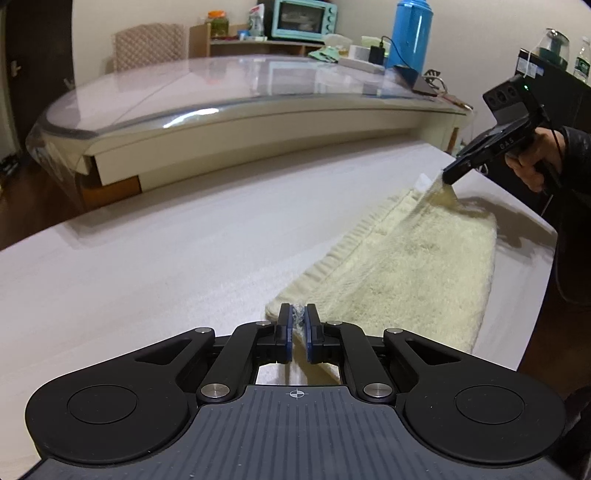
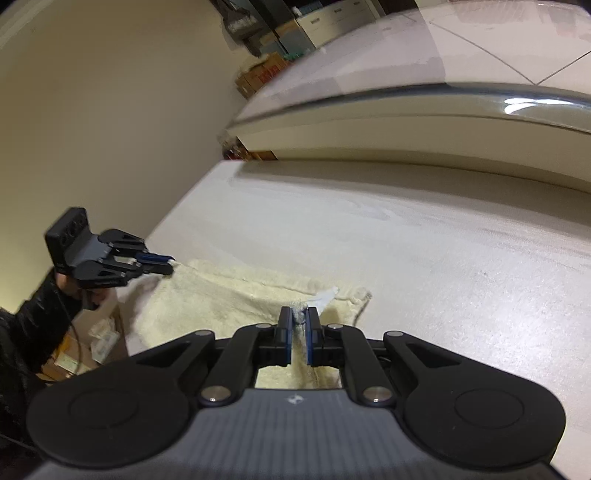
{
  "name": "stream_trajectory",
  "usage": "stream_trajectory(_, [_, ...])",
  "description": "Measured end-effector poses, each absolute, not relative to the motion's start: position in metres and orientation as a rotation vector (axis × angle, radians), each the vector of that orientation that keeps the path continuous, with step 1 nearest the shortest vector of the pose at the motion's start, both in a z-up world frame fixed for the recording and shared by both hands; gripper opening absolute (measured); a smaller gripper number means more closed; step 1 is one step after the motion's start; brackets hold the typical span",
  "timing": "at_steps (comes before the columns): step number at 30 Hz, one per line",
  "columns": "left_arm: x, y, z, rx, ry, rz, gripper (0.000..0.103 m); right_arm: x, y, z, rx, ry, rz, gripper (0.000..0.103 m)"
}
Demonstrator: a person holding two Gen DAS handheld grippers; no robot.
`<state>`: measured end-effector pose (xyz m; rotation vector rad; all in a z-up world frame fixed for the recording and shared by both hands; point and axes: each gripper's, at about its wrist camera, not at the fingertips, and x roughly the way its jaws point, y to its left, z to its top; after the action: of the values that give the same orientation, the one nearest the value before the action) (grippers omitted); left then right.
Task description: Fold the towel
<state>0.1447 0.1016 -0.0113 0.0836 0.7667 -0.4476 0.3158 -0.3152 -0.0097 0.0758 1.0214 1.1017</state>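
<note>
The cream towel [image 1: 402, 266] lies on the pale surface [image 1: 155, 258], near its right-hand end, already doubled into a long strip with a ribbed hem showing along one side. Each end corner is taken up. The left hand-held gripper [image 1: 299, 317] is pressed together on the near corner, a bit of cloth and what looks like a white tag showing between its blue pads. The right hand-held gripper [image 1: 448, 177] pinches the far corner, which rises off the surface in a small peak while the rest stays flat.

The step in hand looks like carrying one edge over to fold the towel again. To do it well, both corners should rise together and level, so the cloth hangs without twisting. The lifted edge should travel straight across and come down square on the opposite edge, with the hems lined up. Both grips should hold until the cloth lies flat, or a corner may slip and skew the fold.

Beyond the surface stands a glass-topped table [image 1: 229, 96] carrying a blue flask [image 1: 410, 33].
</note>
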Motion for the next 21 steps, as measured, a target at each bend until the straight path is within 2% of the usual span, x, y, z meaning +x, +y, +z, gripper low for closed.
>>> stream_trajectory(21, [0.149, 0.117, -0.003, -0.015, 0.684, -0.398, 0.006, 0.335, -0.318, -0.015, 0.21, 0.99, 1.07, 0.007])
